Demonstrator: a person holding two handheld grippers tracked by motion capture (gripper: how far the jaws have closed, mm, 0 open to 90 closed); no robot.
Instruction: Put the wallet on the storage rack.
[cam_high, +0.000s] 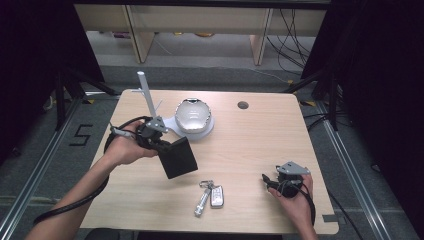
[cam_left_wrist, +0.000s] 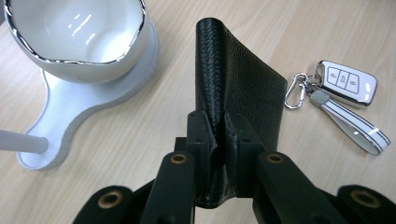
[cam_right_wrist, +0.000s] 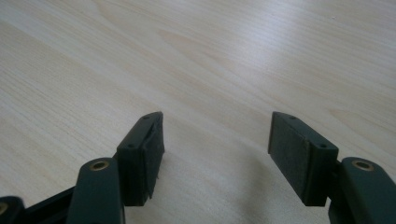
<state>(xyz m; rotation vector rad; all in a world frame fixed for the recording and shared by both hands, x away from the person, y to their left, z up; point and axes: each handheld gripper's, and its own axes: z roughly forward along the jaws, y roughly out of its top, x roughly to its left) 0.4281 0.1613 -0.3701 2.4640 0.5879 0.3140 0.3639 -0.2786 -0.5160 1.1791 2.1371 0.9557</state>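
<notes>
Clenched on the folded spine of the black pebbled-leather wallet (cam_left_wrist: 233, 88), which hangs above the pale wooden bench (cam_high: 250, 145), the left tongs (cam_high: 162, 142) grip a light, limp thing best pinched there, while the right tongs (cam_right_wrist: 217, 154) rest released.

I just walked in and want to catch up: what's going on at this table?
A person is working at a wooden table with a gripper in each hand. The left gripper is clamped on a black leather wallet and holds it above the tabletop. The right gripper rests at the table's near right with its jaws open and nothing between them. A car key on a strap lies near the front edge, and a white bowl on a stand sits farther back.
</notes>
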